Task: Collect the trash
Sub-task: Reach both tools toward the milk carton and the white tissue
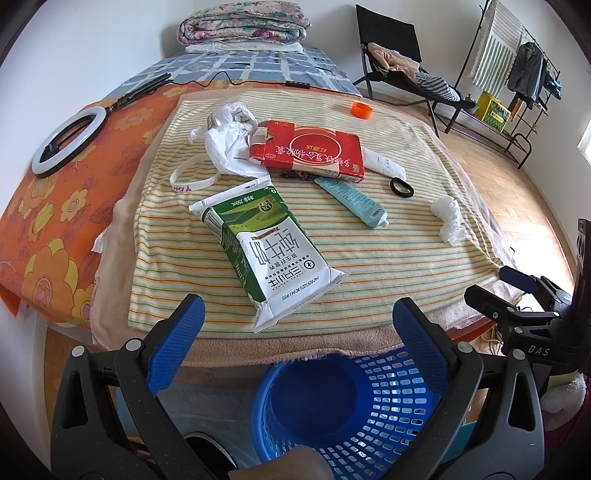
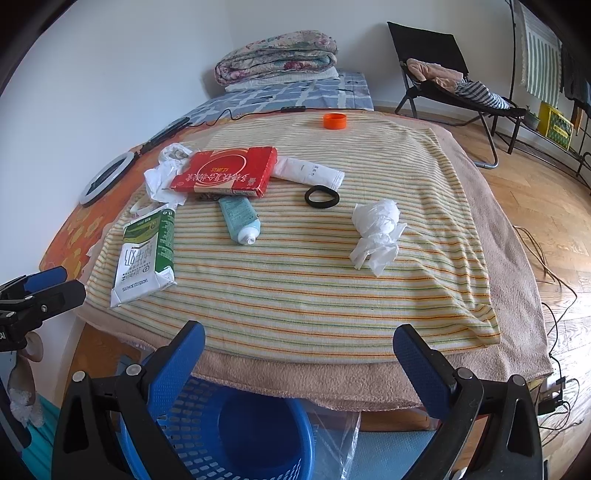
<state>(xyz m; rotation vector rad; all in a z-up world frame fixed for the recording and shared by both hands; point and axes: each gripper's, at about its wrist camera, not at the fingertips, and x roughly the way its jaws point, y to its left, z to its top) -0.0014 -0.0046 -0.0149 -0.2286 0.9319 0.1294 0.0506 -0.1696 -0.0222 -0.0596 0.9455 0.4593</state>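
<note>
Both grippers — left gripper (image 1: 297,334) and right gripper (image 2: 298,354) — hang spread and empty over the blue basket (image 1: 388,406), so close squarely across the milk carton (image 1: 267,254) lying nearest the table edge — then lift clear.

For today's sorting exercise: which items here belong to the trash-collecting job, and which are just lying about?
Job: milk carton, crumpled tissue, red box, white plastic bag, blue basket.

Lying about: ring light, folded quilt, folding chair, black hair tie.
</note>
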